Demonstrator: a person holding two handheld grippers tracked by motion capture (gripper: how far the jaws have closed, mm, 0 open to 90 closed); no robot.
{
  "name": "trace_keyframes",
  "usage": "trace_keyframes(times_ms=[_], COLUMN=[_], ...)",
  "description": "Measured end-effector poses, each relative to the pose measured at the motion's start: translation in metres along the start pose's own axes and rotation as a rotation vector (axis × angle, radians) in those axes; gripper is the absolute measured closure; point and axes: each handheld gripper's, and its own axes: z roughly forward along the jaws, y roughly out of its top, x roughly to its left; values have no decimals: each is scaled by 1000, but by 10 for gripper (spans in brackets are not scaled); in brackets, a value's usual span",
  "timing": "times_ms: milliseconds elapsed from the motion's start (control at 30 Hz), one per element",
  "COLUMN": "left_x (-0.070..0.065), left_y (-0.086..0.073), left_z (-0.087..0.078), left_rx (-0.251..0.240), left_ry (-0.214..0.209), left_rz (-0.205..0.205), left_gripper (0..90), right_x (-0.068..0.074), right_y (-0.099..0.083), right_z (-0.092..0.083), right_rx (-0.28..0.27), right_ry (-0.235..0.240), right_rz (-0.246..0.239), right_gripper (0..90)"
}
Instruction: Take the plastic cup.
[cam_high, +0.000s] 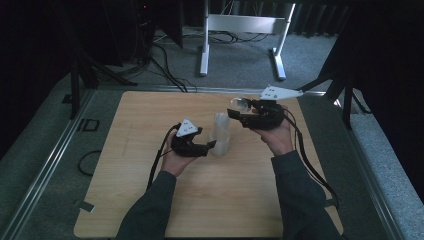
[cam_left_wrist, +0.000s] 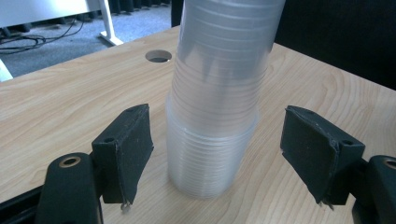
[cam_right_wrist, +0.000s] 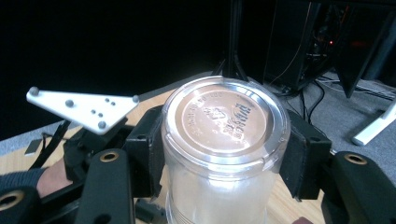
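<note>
A stack of clear plastic cups (cam_high: 220, 134) (cam_left_wrist: 215, 107) stands upside down near the middle of the wooden table (cam_high: 135, 160). My left gripper (cam_high: 212, 145) (cam_left_wrist: 215, 154) is low at the stack's base, open, with a pad on each side and a small gap to each. My right gripper (cam_high: 237, 108) (cam_right_wrist: 219, 149) is raised to the right of the stack and above it. It is shut on a single clear cup (cam_high: 240, 103) (cam_right_wrist: 224, 116), gripped by its sides with its embossed bottom toward the camera.
A round cable hole (cam_left_wrist: 159, 56) pierces the tabletop beyond the stack. Behind the table stands a white desk frame (cam_high: 240, 30), with dark stands and cables on the grey floor. A metal rail (cam_high: 45, 165) runs along the table's left side.
</note>
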Motion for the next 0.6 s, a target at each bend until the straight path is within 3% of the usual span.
trace_keyframes(times_ms=[433, 600], left_x=[-3, -1], left_y=[1, 1], left_z=[-17, -27], left_rx=[-25, -42], left_ry=[-14, -12], left_rz=[25, 19], left_gripper=[280, 280], right_x=[9, 11], right_y=[-3, -7], right_z=[-5, -7], right_rx=[31, 25], right_ry=[33, 58], right_rz=[-11, 10], right_gripper=[409, 409])
